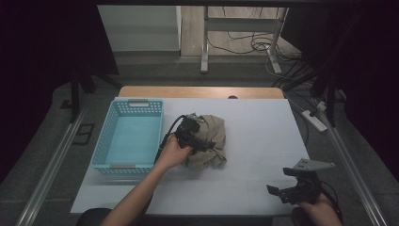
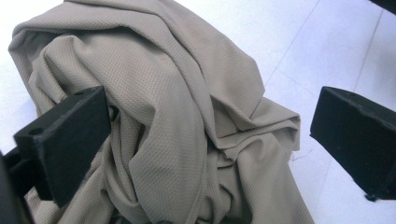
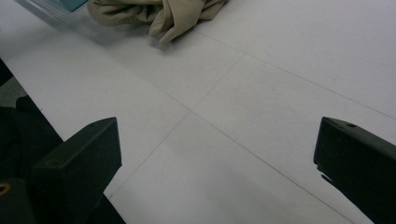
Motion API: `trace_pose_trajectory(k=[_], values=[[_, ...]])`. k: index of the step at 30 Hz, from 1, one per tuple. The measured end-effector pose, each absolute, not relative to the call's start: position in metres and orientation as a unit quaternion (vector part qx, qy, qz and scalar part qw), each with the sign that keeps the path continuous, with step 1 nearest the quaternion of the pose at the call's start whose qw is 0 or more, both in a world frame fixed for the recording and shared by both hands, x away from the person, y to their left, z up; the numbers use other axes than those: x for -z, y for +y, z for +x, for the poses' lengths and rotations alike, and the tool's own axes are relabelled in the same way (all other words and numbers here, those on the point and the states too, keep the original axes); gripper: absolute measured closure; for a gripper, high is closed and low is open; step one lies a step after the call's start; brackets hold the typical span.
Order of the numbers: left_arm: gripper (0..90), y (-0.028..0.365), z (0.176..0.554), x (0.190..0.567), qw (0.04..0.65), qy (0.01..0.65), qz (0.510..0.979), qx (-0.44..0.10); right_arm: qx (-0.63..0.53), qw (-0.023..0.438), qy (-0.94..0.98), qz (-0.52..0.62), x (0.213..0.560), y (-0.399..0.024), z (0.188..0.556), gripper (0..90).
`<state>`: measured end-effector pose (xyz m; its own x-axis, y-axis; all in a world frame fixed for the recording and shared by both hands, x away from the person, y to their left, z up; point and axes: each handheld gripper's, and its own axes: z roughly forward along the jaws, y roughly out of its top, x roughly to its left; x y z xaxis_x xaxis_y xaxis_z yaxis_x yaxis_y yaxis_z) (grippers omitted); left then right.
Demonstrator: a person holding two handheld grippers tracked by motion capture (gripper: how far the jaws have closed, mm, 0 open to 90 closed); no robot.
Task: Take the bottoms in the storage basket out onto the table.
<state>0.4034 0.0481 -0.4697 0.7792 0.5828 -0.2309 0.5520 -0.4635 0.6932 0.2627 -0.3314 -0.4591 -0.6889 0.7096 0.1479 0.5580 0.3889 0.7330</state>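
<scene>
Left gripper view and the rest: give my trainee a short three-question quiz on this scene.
1. True or false: the left gripper is shut on the beige cloth.
2. Which side of the cloth is the blue basket on in the high view: A left, B right?
3. What lies under the right gripper?

Key: 1 false, its jaws stand open around the cloth. 2 A. 3 Bare white table.

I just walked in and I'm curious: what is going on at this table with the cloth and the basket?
A person holds a two-jaw gripper in each hand. The left gripper is at a crumpled beige cloth lying on the white table, its jaws wide open with folds between them but not pinched. A blue basket sits just left of the cloth. The right gripper waits open near the table's front edge.
</scene>
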Motion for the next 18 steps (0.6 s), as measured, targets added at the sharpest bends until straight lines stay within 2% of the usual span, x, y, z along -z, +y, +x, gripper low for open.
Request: trace_pose_trajectory(k=[18], values=[[0.0,0.0566,0.3991,0.4627,0.423,0.316,0.849,0.018,-0.398,0.094,0.829,0.382,0.4591,-0.3314,0.2627,1.0]])
